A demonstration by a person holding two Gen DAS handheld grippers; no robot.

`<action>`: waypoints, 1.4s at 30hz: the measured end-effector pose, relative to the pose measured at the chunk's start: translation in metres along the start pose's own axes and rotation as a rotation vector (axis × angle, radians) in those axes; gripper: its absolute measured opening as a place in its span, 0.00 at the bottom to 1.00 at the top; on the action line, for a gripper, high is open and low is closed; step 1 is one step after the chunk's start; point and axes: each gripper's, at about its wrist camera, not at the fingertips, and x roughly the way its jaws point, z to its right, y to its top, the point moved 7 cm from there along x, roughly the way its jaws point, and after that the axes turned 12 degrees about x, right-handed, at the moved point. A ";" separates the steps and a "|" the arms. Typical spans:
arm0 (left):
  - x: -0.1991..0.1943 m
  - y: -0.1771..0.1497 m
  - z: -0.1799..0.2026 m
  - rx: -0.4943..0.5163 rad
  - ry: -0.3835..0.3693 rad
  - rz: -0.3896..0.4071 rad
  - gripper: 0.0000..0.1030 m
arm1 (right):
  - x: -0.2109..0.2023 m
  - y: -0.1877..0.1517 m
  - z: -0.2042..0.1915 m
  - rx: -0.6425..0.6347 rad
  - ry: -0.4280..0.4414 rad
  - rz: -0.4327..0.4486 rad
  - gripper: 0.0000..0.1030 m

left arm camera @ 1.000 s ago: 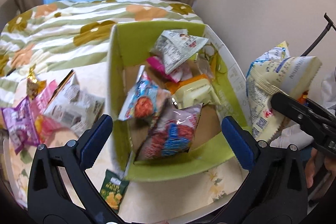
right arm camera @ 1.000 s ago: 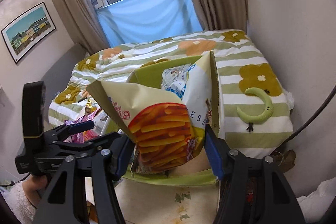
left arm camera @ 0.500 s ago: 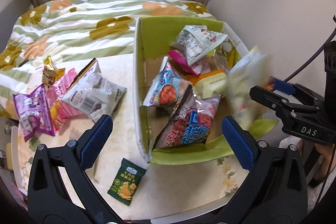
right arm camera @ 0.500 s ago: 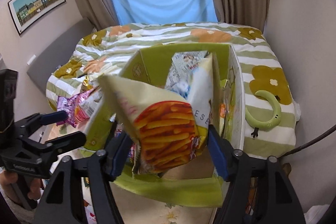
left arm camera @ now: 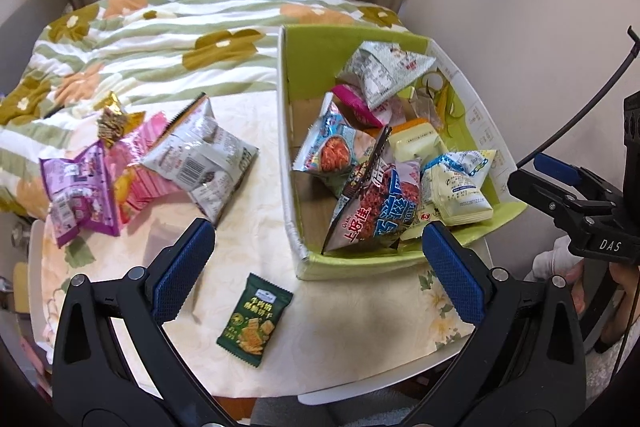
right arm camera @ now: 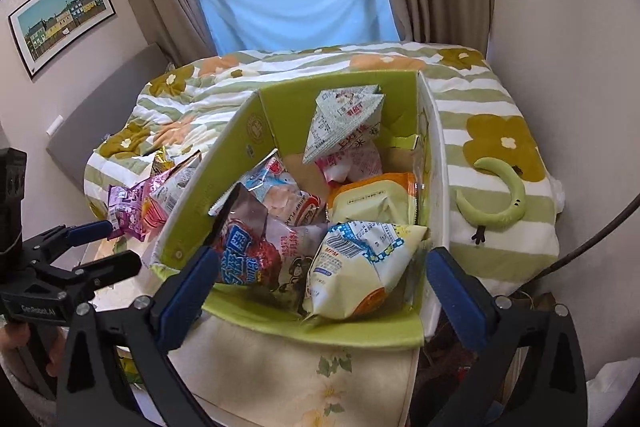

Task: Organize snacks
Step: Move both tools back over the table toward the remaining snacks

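A green cardboard box (left arm camera: 352, 263) (right arm camera: 248, 131) on the table holds several snack bags. A pale yellow chip bag (left arm camera: 456, 187) (right arm camera: 360, 267) lies in its near right corner, beside a red and blue bag (left arm camera: 372, 211) (right arm camera: 248, 251). My right gripper (right arm camera: 320, 283) is open and empty just above the box's near edge; it also shows in the left wrist view (left arm camera: 560, 187). My left gripper (left arm camera: 316, 267) is open and empty over the table by the box's left front corner. A small dark green packet (left arm camera: 254, 319) lies on the table between its fingers.
A grey-white bag (left arm camera: 200, 159), a pink bag (left arm camera: 136, 163), a purple bag (left arm camera: 78, 195) and a gold packet (left arm camera: 112, 119) lie on the table left of the box. A flowered bed cover (left arm camera: 160, 43) lies behind. A green crescent toy (right arm camera: 500, 203) rests on the bed.
My right gripper opened and let go of the yellow chip bag, which now lies in the box. My left gripper drew back and to the left, so more of the table shows.
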 end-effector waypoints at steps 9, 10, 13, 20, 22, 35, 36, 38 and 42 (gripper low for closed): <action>-0.051 -0.013 -0.038 -0.019 0.096 0.016 0.99 | -0.037 -0.002 -0.025 0.004 0.009 0.064 1.00; -0.057 -0.015 -0.045 -0.025 0.111 0.019 0.99 | -0.038 -0.003 -0.028 0.002 0.010 0.064 1.00; -0.071 -0.024 -0.067 -0.059 0.136 0.028 0.99 | -0.040 -0.008 -0.042 0.002 0.003 0.059 1.00; -0.079 -0.044 -0.111 -0.076 0.126 0.016 0.99 | -0.038 -0.033 -0.083 0.032 -0.006 0.063 1.00; -0.078 -0.049 -0.124 -0.064 0.107 0.011 0.99 | -0.035 -0.042 -0.095 0.054 -0.017 0.067 1.00; -0.037 -0.082 -0.196 0.069 0.012 -0.109 0.99 | 0.024 -0.110 -0.167 0.230 -0.202 0.016 1.00; -0.029 -0.084 -0.199 0.083 -0.004 -0.124 0.99 | 0.030 -0.115 -0.171 0.239 -0.213 0.008 1.00; -0.016 -0.086 -0.200 0.103 -0.026 -0.141 0.99 | 0.043 -0.128 -0.178 0.257 -0.248 -0.008 1.00; 0.015 -0.088 -0.197 0.141 -0.069 -0.185 0.99 | 0.070 -0.149 -0.185 0.281 -0.307 -0.057 1.00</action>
